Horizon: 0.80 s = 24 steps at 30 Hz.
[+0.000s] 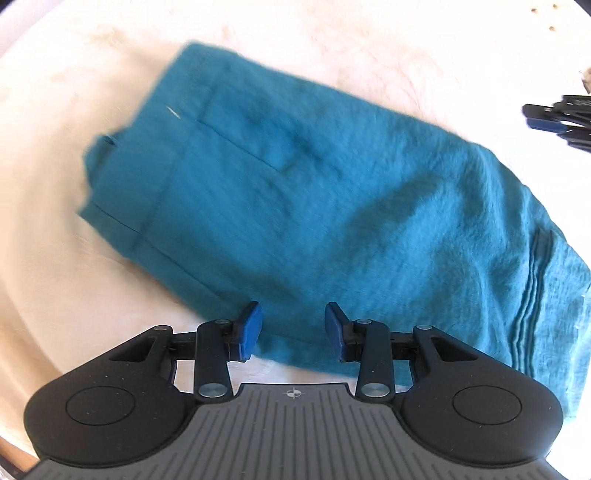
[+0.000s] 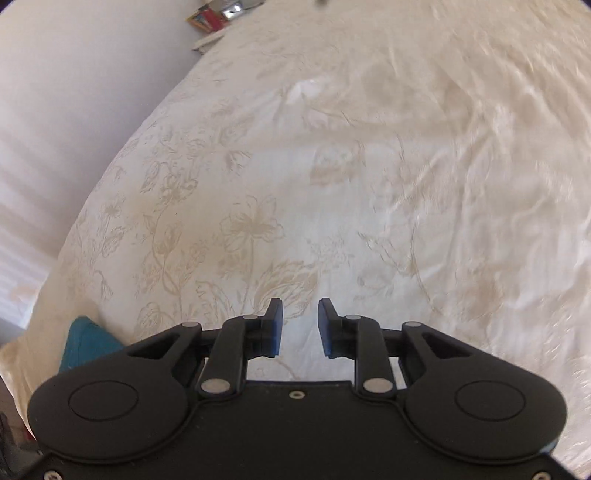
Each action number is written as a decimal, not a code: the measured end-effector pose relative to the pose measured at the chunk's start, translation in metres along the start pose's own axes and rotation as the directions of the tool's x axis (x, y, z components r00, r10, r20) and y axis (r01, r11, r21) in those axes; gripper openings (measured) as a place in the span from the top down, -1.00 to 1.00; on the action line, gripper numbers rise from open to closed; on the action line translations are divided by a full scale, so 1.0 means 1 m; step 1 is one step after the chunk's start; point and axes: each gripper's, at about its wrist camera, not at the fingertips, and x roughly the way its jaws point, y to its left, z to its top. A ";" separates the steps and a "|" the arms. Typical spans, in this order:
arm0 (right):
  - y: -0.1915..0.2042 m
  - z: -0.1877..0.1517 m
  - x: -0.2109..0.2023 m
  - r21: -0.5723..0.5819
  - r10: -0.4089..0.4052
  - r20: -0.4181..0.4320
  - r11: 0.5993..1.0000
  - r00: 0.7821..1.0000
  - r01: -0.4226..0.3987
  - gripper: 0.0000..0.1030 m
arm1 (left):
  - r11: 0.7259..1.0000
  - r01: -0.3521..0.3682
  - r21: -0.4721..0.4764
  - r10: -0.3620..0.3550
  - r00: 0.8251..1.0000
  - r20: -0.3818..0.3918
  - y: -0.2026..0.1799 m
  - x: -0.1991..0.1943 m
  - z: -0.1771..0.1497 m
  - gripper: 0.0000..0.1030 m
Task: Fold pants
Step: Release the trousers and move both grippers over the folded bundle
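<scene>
Your left gripper [image 1: 293, 330] released above blurred teal pants [image 1: 314, 206], right gripper [image 2: 300, 328] released, pants mostly hidden behind it

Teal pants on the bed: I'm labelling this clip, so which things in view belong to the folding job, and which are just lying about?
Belongs to the job:
- teal pants, lying folded on the bedspread
- left gripper, open
- right gripper, open, over bare bedspread

Just lying about:
- books beyond the bed's far corner

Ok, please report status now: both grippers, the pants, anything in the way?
Left gripper open, empty, over pants. Right gripper open, empty, over bedspread. Pants folded, flat. Nothing blocking.
</scene>
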 end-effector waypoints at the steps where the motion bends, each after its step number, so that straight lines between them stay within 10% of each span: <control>1: 0.009 -0.005 -0.008 -0.031 0.008 0.008 1.000 1.000 -0.008 0.36 | 1.000 -0.008 0.002 0.008 1.000 0.013 0.002 -0.004 0.000 0.27; 16: 0.122 -0.181 0.016 -0.200 -0.007 -0.273 0.979 0.962 -0.049 0.36 | 0.999 0.008 -0.033 -0.003 0.986 0.166 0.041 -0.052 -0.023 -0.25; 24: 0.152 -0.190 -0.011 -0.155 -0.043 -0.201 0.988 0.979 0.012 0.36 | 0.994 0.084 -0.073 -0.071 0.982 0.174 0.073 -0.032 -0.005 -0.27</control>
